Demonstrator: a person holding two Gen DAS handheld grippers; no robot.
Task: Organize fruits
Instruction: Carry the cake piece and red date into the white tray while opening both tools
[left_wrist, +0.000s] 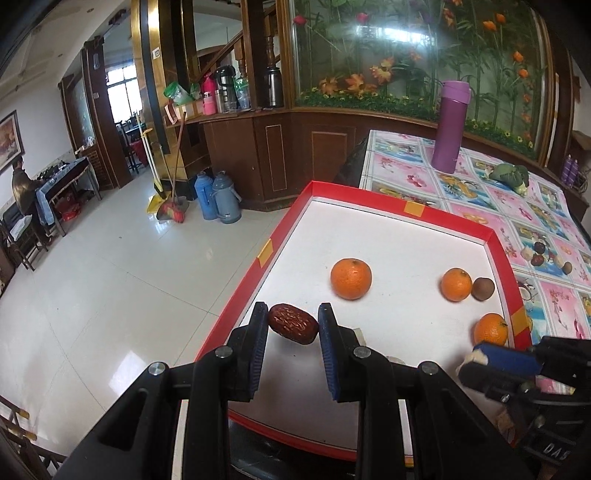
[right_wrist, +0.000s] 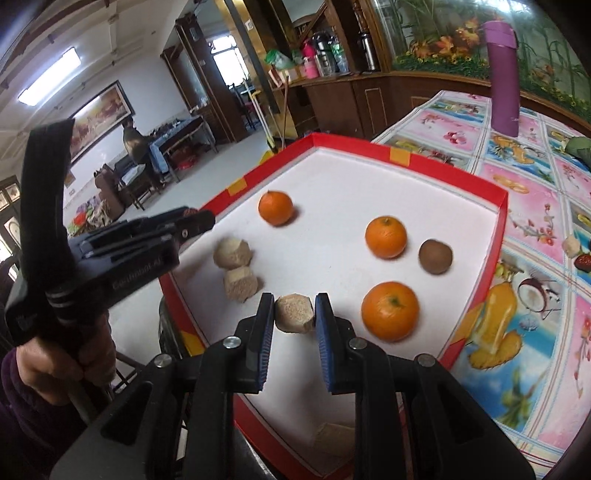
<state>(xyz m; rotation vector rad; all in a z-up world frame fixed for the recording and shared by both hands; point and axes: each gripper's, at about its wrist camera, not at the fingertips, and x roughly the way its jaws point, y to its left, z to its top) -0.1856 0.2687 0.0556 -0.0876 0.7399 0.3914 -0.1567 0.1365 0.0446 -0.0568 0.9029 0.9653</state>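
Note:
A red-rimmed tray (left_wrist: 351, 192) with a white floor holds three oranges (left_wrist: 351, 278) and a small brown round fruit (left_wrist: 483, 288). My left gripper (left_wrist: 293, 325) is shut on a wrinkled red date (left_wrist: 293, 324), just above the tray's near left part. In the right wrist view, my right gripper (right_wrist: 294, 314) is shut on a beige peeled chunk (right_wrist: 294, 313) over the tray (right_wrist: 351, 142). Two similar chunks (right_wrist: 232, 253) lie to its left, and an orange (right_wrist: 390, 311) lies close on its right. The left gripper (right_wrist: 205, 221) hangs over the tray's left rim.
A tall purple flask (left_wrist: 451, 127) and a green vegetable (left_wrist: 511, 177) stand on the flowered tablecloth beyond the tray. Several small loose fruits (left_wrist: 546, 256) lie on the cloth right of the tray. The tray's left side overhangs tiled floor. A person (left_wrist: 22, 184) sits far left.

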